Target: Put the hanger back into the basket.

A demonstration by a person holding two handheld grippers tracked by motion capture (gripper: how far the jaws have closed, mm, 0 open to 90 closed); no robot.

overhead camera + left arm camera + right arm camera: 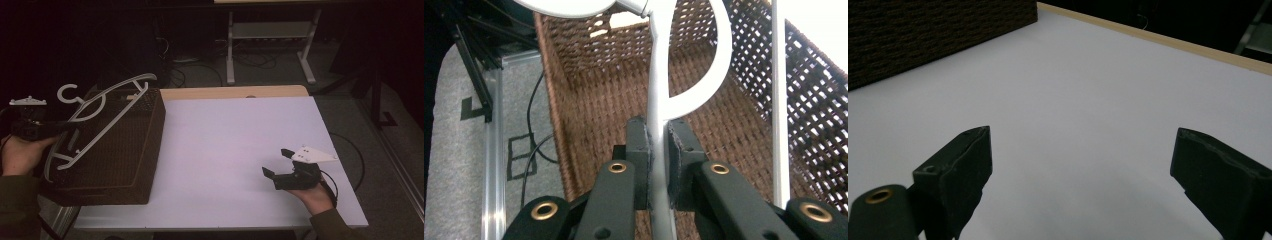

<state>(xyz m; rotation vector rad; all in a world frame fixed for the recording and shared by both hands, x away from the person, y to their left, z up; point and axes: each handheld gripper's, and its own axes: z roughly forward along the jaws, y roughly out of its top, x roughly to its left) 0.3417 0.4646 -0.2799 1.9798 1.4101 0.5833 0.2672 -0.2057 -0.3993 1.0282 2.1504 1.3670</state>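
Note:
A white plastic hanger (107,112) hangs tilted over a brown wicker basket (125,165) at the table's left end. My left gripper (67,125) comes in from the left, shut on one of the hanger's bars. In the left gripper view the pads (639,145) press on the white bar of the hanger (659,60), with the basket's woven inside (594,90) below. My right gripper (276,162) rests low over the white table (230,130) at the front right. Its jaws stand wide open with nothing between them (1083,150).
The basket's side wall (923,35) stands to the left of the right gripper. A wooden strip (235,92) runs along the table's far edge. Behind it, a metal desk frame (270,45) and cables lie on the dark floor.

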